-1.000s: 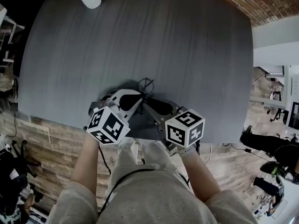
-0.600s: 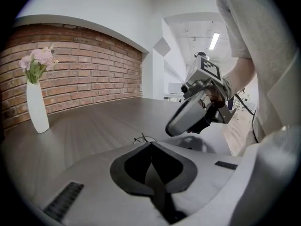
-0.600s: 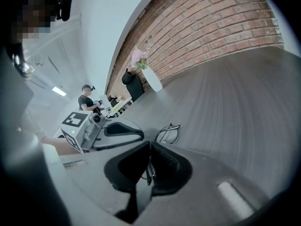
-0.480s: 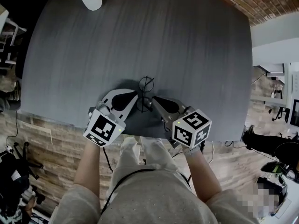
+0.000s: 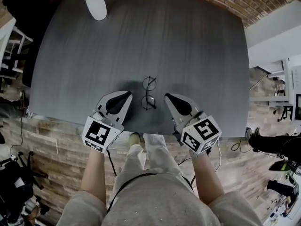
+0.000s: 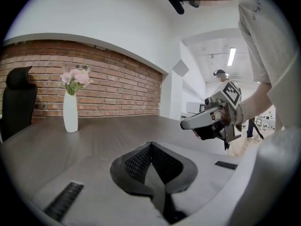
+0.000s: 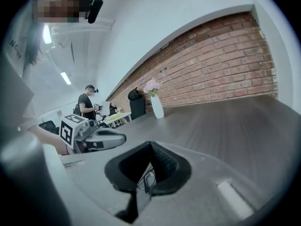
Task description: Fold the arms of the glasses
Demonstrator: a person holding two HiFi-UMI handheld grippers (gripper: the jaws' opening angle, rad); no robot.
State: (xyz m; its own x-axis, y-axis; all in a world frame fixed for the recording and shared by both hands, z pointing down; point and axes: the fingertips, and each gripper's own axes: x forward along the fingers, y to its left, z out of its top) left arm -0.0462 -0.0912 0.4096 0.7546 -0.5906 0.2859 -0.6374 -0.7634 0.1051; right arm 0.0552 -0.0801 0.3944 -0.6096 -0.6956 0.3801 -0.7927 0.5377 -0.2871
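Note:
The round-lens wire glasses (image 5: 148,93) lie flat on the dark grey table (image 5: 193,46), one lens toward me and one away; no arm sticks out from the frame. My left gripper (image 5: 129,94) hovers just left of them with its jaws together and nothing between them (image 6: 150,146). To their right, my right gripper (image 5: 166,97) is shut and empty too (image 7: 150,146); in the right gripper view the glasses (image 7: 145,179) show on the table below its jaws. Neither gripper touches them.
A white vase with pink flowers (image 5: 96,4) stands at the table's far left edge. The table's near edge (image 5: 141,128) runs just under the grippers. A black chair (image 6: 16,102) sits beyond the far side. Another person (image 7: 86,105) stands in the background.
Both grippers have lifted away from the glasses and drawn apart, the left one to the left and the right one to the right. The glasses now lie free between them.

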